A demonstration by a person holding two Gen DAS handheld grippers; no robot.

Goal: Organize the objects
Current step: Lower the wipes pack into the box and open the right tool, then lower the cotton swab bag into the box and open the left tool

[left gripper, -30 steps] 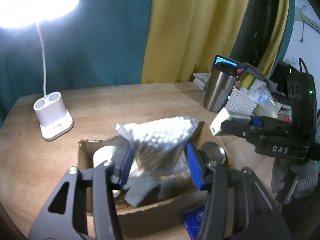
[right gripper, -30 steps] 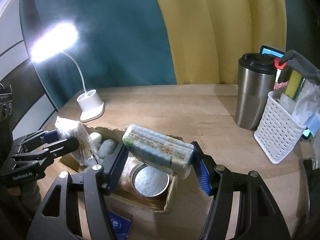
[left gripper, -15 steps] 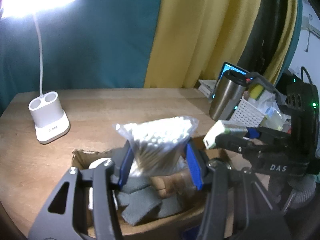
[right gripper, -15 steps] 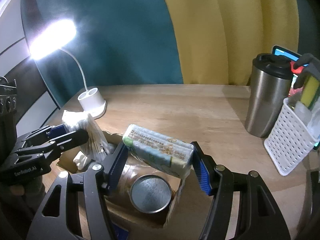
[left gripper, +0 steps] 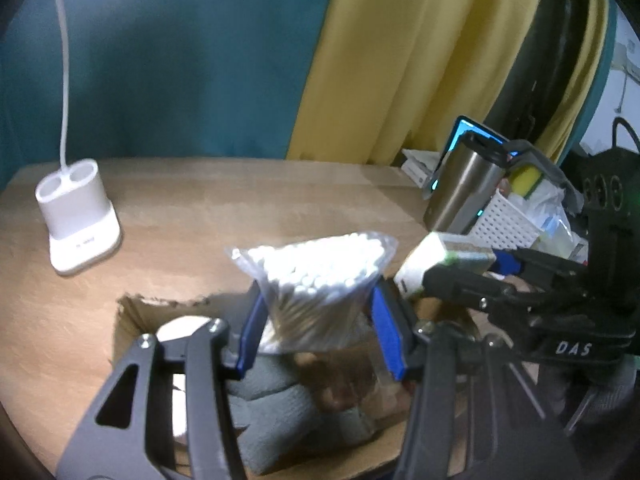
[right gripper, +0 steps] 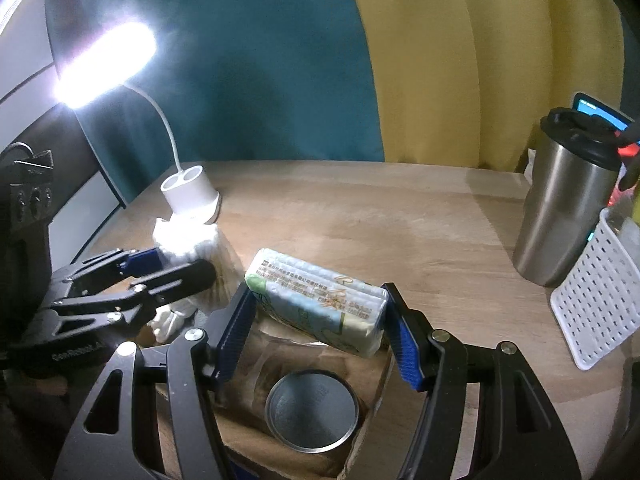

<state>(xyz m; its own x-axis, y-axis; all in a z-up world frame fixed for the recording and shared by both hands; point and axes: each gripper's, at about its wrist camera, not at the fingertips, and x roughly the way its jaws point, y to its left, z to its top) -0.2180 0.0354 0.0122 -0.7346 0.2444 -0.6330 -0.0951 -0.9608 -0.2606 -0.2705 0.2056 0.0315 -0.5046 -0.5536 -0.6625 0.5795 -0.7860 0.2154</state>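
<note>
My left gripper (left gripper: pixel 320 332) is shut on a clear bag of cotton swabs (left gripper: pixel 316 276) and holds it above the open cardboard box (left gripper: pixel 132 320). My right gripper (right gripper: pixel 320 332) is shut on a pack of tissues (right gripper: pixel 320 300), held over the same box (right gripper: pixel 368 432). In the right wrist view the left gripper (right gripper: pixel 168 268) with the swab bag (right gripper: pixel 188 240) is at the left. In the left wrist view the right gripper (left gripper: pixel 460 268) with the tissue pack (left gripper: pixel 424 260) is at the right. The box holds grey cloths (left gripper: pixel 288 408) and a round metal tin (right gripper: pixel 312 412).
A white lamp base (left gripper: pixel 76 220) stands at the far left of the wooden table (right gripper: pixel 400 220), its lit head (right gripper: pixel 104 64) above. A steel tumbler (right gripper: pixel 568 208) and a white perforated basket (right gripper: pixel 596 296) with items stand at the right. A phone (left gripper: pixel 464 136) leans behind the tumbler.
Both grippers have risen and pulled back a little from the box, each still holding its item. The swab bag and tissue pack now sit higher above the box.
</note>
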